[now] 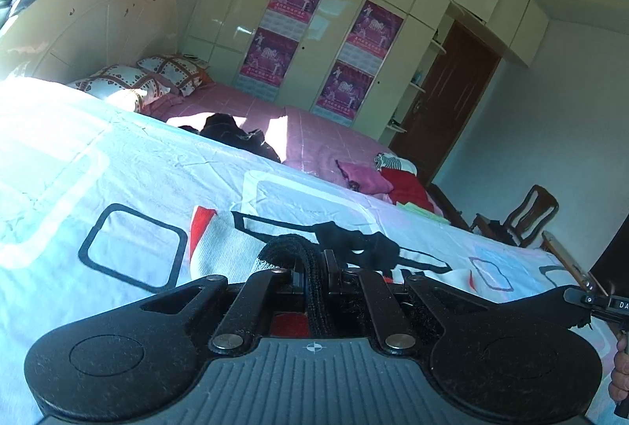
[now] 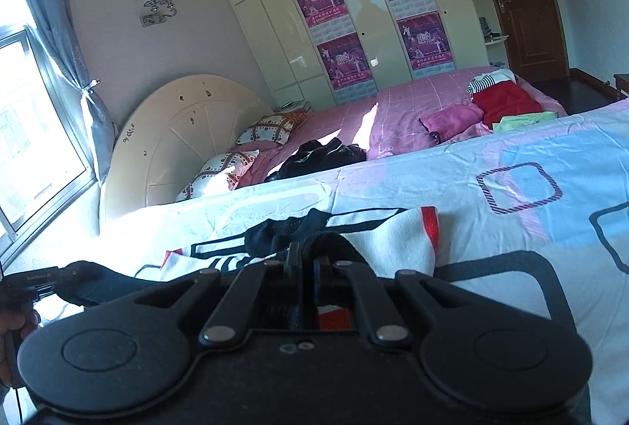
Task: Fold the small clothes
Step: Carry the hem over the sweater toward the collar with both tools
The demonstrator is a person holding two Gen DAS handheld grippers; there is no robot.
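Each gripper, left gripper (image 1: pixel 314 267) and right gripper (image 2: pixel 304 260), has its fingers pinched tight on the black waistband of a small white, red and black garment (image 1: pixel 228 244), which lies on the bed sheet (image 1: pixel 118 165) just beyond the fingertips. The fold looks under way. To do it well, I would carry both pinched corners forward together at equal height, keeping the edge taut so the layers meet squarely.

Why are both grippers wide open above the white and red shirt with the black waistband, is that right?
Not quite. Both are shut, not open: the left gripper and right gripper each pinch the black waistband over the white and red shirt, as both wrist views show.
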